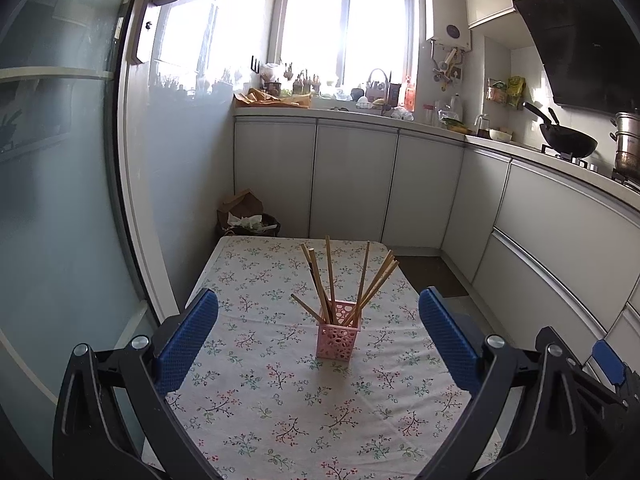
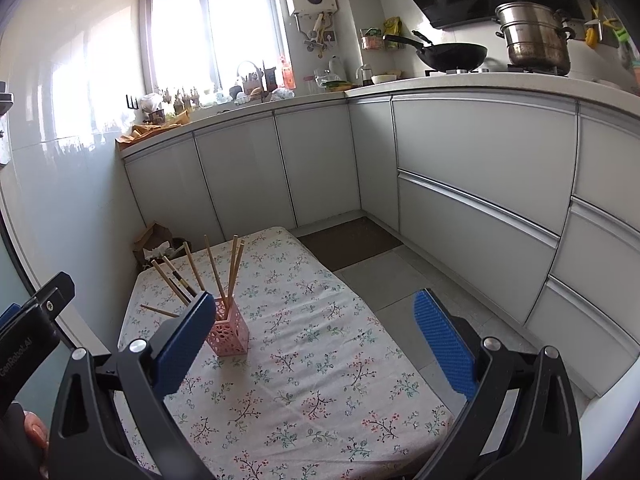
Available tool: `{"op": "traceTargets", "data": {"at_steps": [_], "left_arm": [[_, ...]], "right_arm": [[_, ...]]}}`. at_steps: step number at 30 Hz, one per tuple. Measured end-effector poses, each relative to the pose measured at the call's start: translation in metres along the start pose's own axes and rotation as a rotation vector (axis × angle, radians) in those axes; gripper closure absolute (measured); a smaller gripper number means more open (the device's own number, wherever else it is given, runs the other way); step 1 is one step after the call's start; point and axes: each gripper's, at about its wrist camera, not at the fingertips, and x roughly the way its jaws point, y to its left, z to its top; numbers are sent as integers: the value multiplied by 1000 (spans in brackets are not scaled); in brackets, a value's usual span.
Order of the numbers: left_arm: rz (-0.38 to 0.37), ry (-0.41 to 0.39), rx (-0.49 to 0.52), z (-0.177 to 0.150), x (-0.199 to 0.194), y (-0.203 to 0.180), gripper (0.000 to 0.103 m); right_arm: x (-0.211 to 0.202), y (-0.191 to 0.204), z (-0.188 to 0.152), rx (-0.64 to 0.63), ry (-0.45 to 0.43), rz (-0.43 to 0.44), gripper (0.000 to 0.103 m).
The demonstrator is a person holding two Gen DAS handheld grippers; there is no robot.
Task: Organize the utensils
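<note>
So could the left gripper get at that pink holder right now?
Probably yes: the left gripper is open, facing the pink holder, with only bare floral tablecloth between them.

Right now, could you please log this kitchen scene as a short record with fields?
Setting: kitchen with pale cabinets
Surface: table under floral cloth
Holder: pink perforated plastic square cup, upright on the cloth
Contents: wooden chopsticks, fanned out, standing in the cup
Left gripper: open, empty
Right gripper: open, empty
Loose utensils on cloth: none visible
</note>
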Motion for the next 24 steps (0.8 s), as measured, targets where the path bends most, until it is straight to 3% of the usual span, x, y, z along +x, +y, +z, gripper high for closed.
{"op": "traceTargets", "data": {"at_steps": [7,11,24], "left_arm": [[-7,-16,15,-2,-2,-3,11],[-4,-29,22,-1,-3,-4,8],[-24,16,11,-2,3,-2,7]], "right_arm": [[2,-2,-1,8,7,-1,6],[2,-2,-1,11,7,-2,6],[-1,-3,1,8,-4,-2,6]]}}
